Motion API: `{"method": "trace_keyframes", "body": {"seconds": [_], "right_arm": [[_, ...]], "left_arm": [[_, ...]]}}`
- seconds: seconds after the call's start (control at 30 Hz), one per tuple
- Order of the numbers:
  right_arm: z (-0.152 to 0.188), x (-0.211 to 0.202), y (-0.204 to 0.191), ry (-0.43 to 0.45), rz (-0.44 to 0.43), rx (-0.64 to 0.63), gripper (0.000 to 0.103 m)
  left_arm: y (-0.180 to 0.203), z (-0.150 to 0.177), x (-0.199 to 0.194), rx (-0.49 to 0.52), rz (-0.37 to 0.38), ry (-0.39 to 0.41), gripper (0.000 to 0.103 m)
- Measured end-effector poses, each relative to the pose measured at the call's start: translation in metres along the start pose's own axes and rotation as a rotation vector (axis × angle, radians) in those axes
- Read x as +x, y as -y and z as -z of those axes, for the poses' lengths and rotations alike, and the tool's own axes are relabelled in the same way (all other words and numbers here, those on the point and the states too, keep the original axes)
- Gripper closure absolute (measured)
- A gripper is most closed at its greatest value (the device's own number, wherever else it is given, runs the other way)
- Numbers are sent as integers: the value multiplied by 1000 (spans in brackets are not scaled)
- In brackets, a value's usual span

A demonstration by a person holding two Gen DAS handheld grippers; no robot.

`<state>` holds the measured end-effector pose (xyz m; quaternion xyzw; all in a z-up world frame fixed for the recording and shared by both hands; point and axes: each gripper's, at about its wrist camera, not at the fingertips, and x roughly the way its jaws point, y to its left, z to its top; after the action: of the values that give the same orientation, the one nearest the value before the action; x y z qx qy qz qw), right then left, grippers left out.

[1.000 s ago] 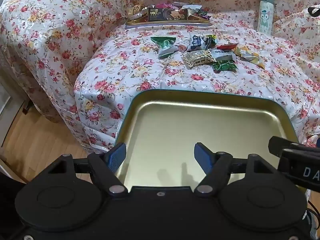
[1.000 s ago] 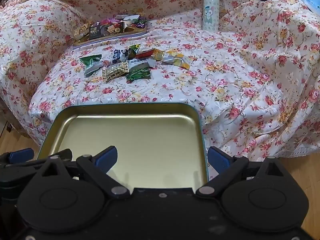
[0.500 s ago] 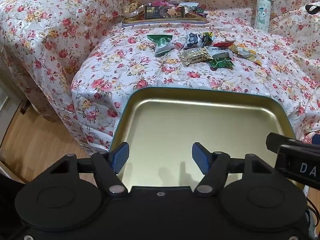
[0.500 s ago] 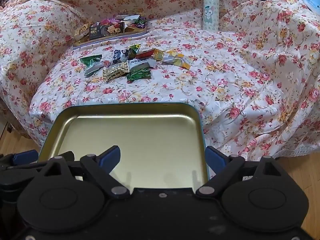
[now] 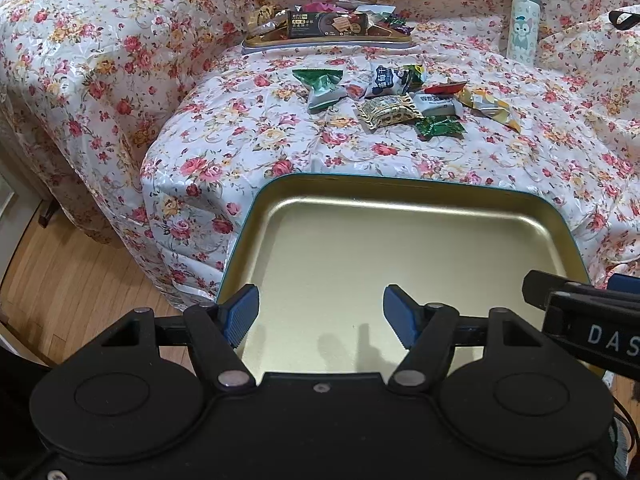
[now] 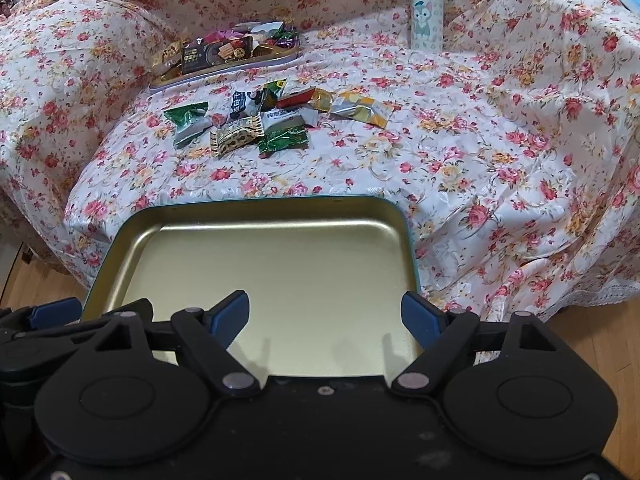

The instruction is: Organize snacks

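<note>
An empty gold tin tray (image 5: 400, 200) with a teal rim lies at the front of the floral-covered seat, also visible in the right wrist view (image 6: 256, 210). Beyond it lies a cluster of loose snack packets (image 5: 390, 110) (image 6: 240, 134). My left gripper (image 5: 322, 312) hovers open over the tray's near left part with nothing between its fingers. My right gripper (image 6: 325, 316) hangs over the tray's near right part, its jaws closing slightly, with nothing between them. The tray's near edge is hidden under both gripper bodies.
A second tray (image 5: 328, 42) piled with snacks sits at the back of the seat. A pale bottle (image 5: 522, 20) stands upright at the back right. The floral cover (image 6: 500, 152) drapes down to a wooden floor (image 5: 60, 280) at the left and right.
Both grippers' jaws have come slightly closer together. The left wrist view has shifted a little, with the snacks sliding slightly up and left in it. The tray and packets lie as before.
</note>
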<state>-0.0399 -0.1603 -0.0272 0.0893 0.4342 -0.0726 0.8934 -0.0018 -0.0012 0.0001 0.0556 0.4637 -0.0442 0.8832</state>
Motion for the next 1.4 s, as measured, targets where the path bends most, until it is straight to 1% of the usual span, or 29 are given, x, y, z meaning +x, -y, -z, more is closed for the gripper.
{"method": "trace_keyframes", "body": {"seconds": [0.53, 1.0, 1.17, 1.4], "right_arm": [[-1, 0, -2, 1, -6, -20, 17], [-2, 2, -1, -3, -2, -6, 18], [-1, 4, 0, -9, -15, 1, 19], [0, -2, -3, 18, 60, -14, 18]], "left_arm": [[0, 0, 1, -9, 5, -11, 33], [0, 0, 1, -8, 5, -9, 33], [0, 0, 0, -10, 6, -6, 33], [-1, -1, 0, -20, 7, -6, 33]]}}
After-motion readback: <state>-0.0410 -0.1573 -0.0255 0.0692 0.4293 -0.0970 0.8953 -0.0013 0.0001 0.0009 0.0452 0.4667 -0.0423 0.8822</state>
